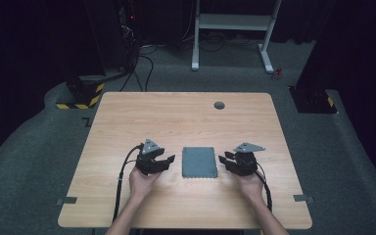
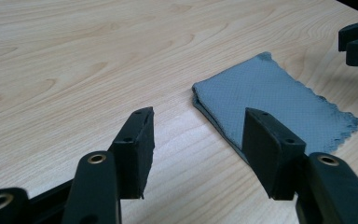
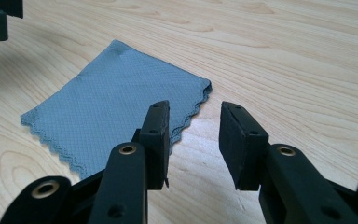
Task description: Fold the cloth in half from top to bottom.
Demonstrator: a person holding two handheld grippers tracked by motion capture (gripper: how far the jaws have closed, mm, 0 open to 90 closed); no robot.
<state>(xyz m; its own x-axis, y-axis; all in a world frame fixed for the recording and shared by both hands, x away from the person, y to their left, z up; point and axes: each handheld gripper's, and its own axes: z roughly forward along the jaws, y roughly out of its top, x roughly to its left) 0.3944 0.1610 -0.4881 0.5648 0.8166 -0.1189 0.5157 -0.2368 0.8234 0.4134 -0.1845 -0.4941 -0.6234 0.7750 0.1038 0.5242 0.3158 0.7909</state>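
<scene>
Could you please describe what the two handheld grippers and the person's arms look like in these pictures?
Both are matte black. The left gripper and the right gripper each carry a grey three-cornered plate on top and trail a black cable along the forearm. Each has two flat, blocky black jaws on arms with brass-coloured rivets, seen in the gripper views. The forearms are bare, with no sleeves showing.

One camera is looking down from high up at the whole table (image 1: 127, 112). Two are sitting low and close, both seeing the grey cloth (image 2: 279, 100).
</scene>
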